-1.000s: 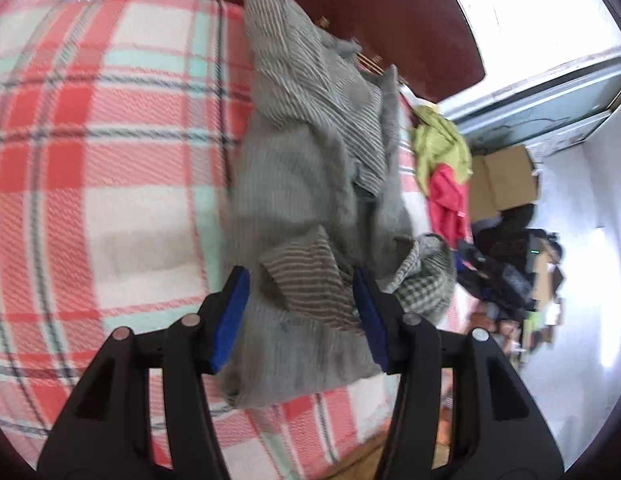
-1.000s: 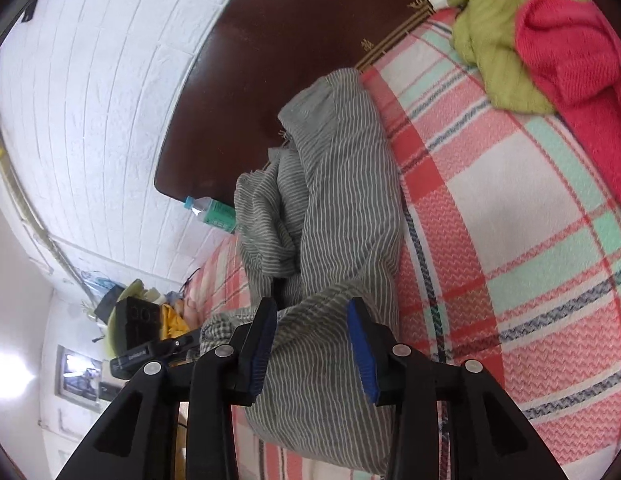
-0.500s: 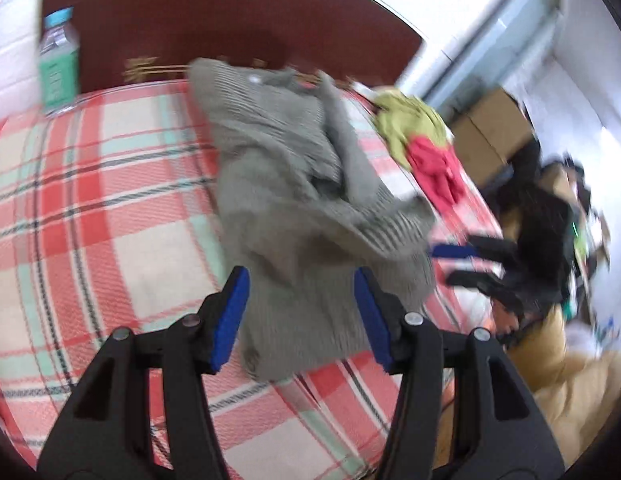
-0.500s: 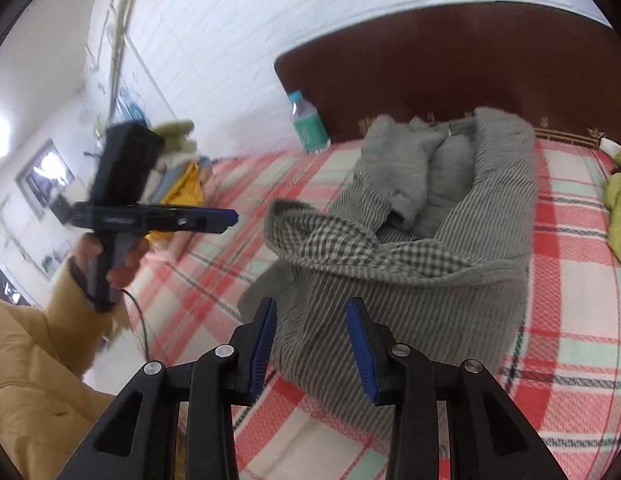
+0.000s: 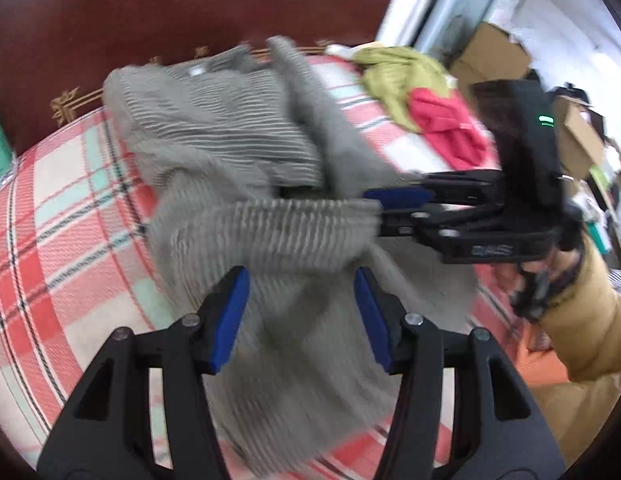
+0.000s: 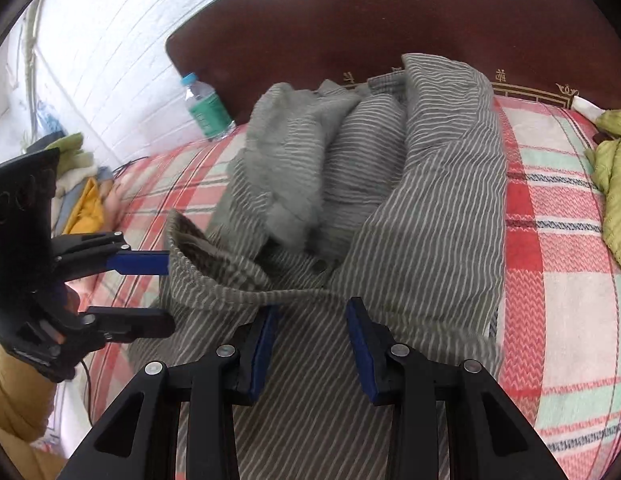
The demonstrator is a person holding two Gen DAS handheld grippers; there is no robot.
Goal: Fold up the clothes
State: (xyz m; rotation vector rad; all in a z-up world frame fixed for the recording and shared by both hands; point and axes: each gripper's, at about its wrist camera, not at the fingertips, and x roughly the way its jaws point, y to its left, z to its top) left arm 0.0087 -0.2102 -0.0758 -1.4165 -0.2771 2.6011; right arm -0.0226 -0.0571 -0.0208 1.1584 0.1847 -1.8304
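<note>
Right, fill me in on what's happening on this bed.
A person with a gripper in each hand is working on a grey striped shirt, crumpled on the plaid blanket. The left gripper and right gripper are both open at the shirt's near edge, neither clamped on it. No fold shows yet. A green garment and a red garment wait nearby.

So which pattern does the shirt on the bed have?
The shirt is grey with thin white stripes; the right wrist view shows it best.
</note>
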